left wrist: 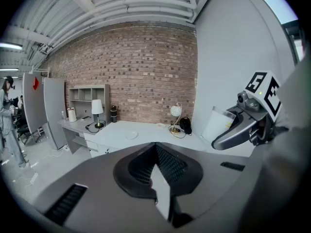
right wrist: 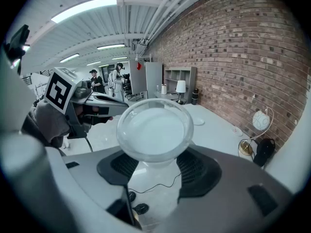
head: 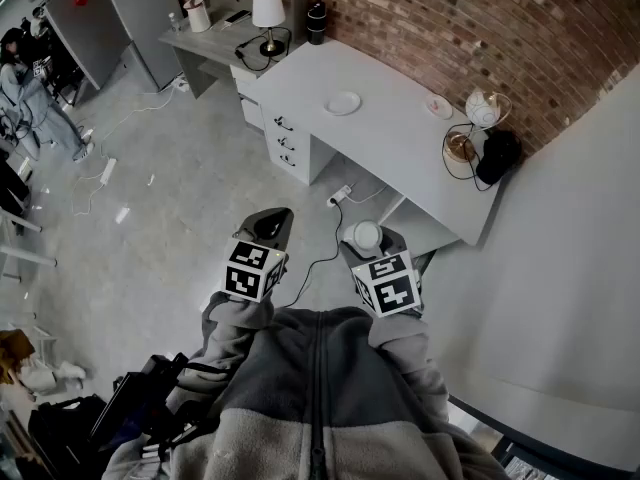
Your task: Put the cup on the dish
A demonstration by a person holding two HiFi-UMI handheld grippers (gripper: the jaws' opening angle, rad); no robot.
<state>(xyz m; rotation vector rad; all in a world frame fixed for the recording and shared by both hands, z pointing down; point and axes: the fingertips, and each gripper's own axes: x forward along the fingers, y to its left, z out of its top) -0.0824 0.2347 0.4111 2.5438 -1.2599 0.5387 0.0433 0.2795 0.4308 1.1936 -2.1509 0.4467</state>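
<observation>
Both tongs hang well short of the table (head: 395, 143). The right tongs (right wrist: 154, 168) pinch the cup (right wrist: 153, 130) upright at its base, and the dish (head: 343, 103) lies well ahead of them. The left tongs (left wrist: 156, 171) are pressed together, empty.

The right gripper (head: 370, 244) holds a cup (head: 365, 233) above the floor (head: 180, 198). The dish (head: 343, 103) sits well apart on the desk (head: 400, 143).

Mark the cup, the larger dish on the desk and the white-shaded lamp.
cup (right wrist: 153, 130), right gripper view, on its cloudy inner bowl.
dish (head: 343, 103), head view, on its centre.
lamp (head: 267, 8), head view, on its shade.
</observation>
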